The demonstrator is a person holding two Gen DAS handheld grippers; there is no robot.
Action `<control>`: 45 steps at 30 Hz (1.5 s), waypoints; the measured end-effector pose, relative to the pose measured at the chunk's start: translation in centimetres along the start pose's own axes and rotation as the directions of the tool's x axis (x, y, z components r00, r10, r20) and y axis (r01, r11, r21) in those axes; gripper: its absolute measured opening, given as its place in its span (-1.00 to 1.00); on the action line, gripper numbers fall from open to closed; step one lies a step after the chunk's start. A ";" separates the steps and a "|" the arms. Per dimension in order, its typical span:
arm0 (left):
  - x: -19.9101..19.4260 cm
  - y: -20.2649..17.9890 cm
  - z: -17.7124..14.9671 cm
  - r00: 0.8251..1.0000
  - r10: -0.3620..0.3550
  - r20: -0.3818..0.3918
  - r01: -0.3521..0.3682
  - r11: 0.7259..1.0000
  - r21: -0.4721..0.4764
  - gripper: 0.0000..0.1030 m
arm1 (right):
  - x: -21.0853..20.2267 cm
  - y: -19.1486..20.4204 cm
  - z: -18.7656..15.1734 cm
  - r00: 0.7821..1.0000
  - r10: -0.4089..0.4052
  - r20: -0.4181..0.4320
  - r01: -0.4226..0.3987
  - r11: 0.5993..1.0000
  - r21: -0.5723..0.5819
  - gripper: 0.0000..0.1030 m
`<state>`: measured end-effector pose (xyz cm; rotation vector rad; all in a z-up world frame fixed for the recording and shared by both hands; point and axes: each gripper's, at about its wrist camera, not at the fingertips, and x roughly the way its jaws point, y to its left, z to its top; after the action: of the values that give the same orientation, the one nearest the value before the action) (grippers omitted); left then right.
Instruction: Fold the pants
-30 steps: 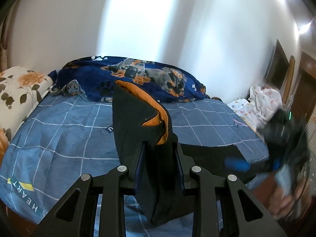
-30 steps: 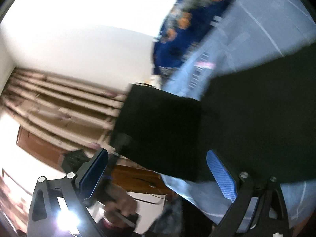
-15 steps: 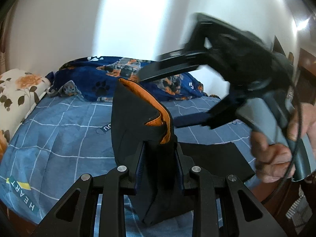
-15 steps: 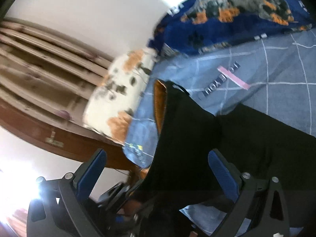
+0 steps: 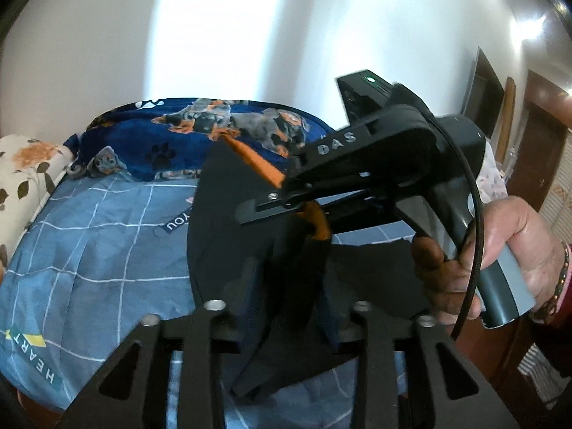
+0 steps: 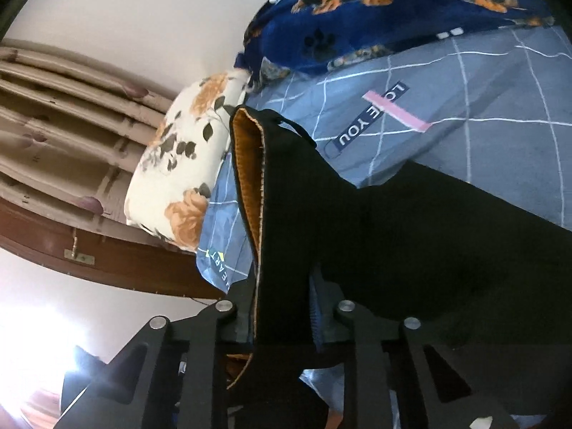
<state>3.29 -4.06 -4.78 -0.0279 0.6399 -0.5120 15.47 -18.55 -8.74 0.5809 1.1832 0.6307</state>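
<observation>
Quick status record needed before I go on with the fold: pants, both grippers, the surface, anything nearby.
pants: black pants with an orange lining, waist end raised, the rest trailing on the bed
right gripper: right gripper closing, pads pressing the waist edge
left gripper: left gripper opening, cloth between its fingers but no longer clamped
surface: blue grid-patterned bedsheet
nearby: dog-print blanket at the far side of the bed, floral pillow at the edge
hand: person's hand on the right gripper's handle

White wall point(image 5: 214, 35), bed w/ blue grid sheet point(image 5: 89, 243), floral pillow point(image 6: 186, 164), dog-print blanket point(image 5: 200, 132).
</observation>
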 end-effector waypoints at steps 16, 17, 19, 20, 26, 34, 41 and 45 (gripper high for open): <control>-0.6 7.1 -2.2 0.998 0.048 -0.030 -0.055 0.948 -0.314 0.70 | -5.6 -9.0 -4.1 0.977 0.100 0.190 -0.134 0.975 0.178 -0.71; -0.4 7.3 -2.5 0.998 0.044 -0.039 -0.054 0.944 -0.326 0.70 | -6.1 -9.6 -4.4 0.974 0.098 0.204 -0.137 0.973 0.185 -0.72; 0.0 7.6 -3.1 0.997 0.039 -0.062 -0.058 0.937 -0.346 0.70 | -6.8 -10.5 -4.7 0.970 0.095 0.222 -0.139 0.971 0.196 -0.75; 0.2 7.6 -3.4 0.997 0.040 -0.072 -0.063 0.936 -0.346 0.70 | -7.2 -11.1 -4.9 0.968 0.094 0.234 -0.144 0.968 0.205 -0.76; 2.2 7.2 -4.1 0.990 0.040 -0.132 -0.079 0.949 -0.306 0.70 | -8.9 -13.6 -6.0 0.956 0.086 0.281 -0.157 0.958 0.241 -0.83; 4.2 9.1 -5.9 0.983 0.033 -0.180 -0.096 0.929 -0.358 0.70 | -8.8 -15.7 -4.2 0.962 -0.023 0.272 -0.045 0.969 0.241 -0.07; 5.1 7.9 -5.7 0.983 0.009 -0.181 -0.062 0.955 -0.290 0.70 | -5.4 -17.9 -2.6 0.983 -0.047 0.179 0.004 0.972 0.234 0.16; 6.4 6.5 -5.7 0.977 0.009 -0.214 -0.057 0.975 -0.216 0.70 | -3.3 -18.3 -2.4 0.991 -0.051 0.122 0.025 0.978 0.206 0.24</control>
<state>7.27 -0.64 -14.20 -0.1749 0.9031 -0.4120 15.00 -33.39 -20.18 0.7596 1.1438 0.4357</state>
